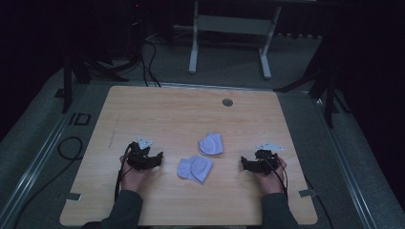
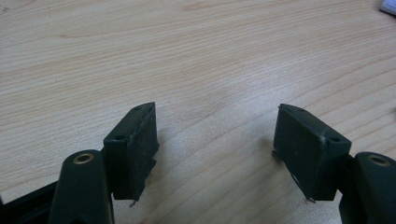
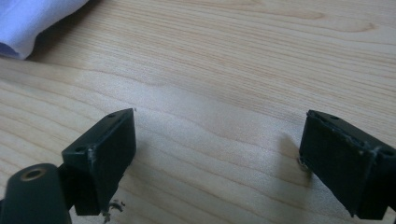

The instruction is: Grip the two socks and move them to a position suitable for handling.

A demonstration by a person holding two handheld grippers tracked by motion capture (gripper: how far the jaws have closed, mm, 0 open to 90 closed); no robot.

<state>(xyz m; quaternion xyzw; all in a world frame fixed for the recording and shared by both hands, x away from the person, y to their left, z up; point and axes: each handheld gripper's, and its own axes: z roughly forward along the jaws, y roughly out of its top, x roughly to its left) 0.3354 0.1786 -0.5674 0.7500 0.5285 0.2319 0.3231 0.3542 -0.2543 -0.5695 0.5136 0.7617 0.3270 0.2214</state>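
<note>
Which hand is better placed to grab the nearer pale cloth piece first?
Probably the left. The left tool sits open, level with the nearer cloth piece and a bit closer to it than the right tool, also open.

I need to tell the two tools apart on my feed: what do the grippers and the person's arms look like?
Both are alike: the left gripper and the right gripper are black, each with two blocky flat-faced jaws. Each carries a grey three-cornered plate on top and trails a black cable back along the forearm. The person wears dark grey-green long sleeves.
</note>
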